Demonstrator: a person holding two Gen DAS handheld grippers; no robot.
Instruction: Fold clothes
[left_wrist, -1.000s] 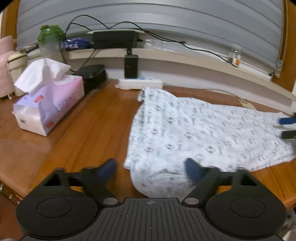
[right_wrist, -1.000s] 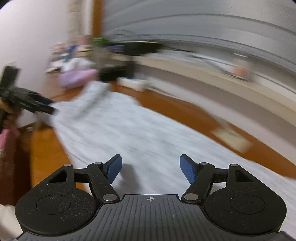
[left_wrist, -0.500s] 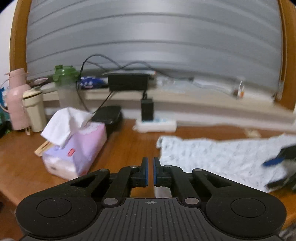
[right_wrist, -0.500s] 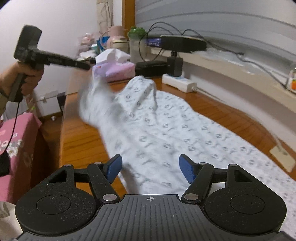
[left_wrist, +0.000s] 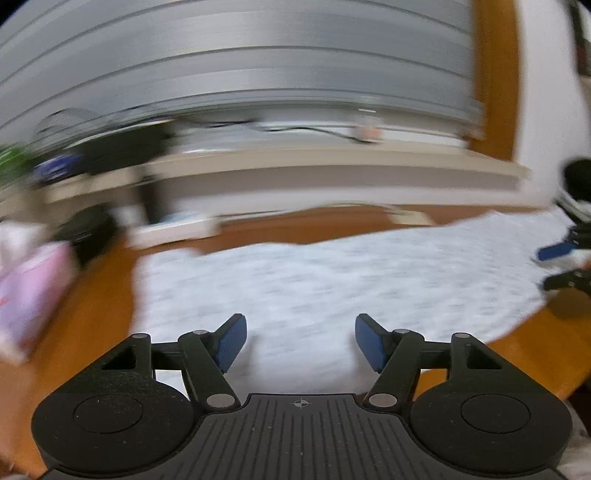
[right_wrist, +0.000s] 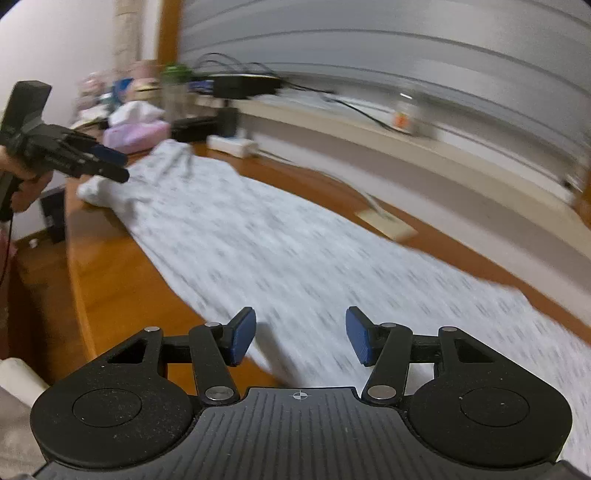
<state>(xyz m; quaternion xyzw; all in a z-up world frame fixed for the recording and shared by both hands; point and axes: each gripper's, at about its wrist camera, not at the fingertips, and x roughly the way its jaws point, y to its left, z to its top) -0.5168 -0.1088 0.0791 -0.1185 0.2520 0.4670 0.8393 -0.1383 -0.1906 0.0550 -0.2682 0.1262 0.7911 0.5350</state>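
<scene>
On wooden table (right_wrist: 110, 280): patterned garment (right_wrist: 295, 258) spread | left gripper (left_wrist: 297, 343) jaws apart | right gripper (right_wrist: 301, 339) jaws apart

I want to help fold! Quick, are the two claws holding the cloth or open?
Left gripper: open, holding nothing, above the patterned cloth.
Right gripper: open, holding nothing.

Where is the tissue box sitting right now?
In the right wrist view the tissue box sits at the far left end of the wooden table, just beyond the patterned garment; the left wrist view shows it blurred at the left edge.
</scene>
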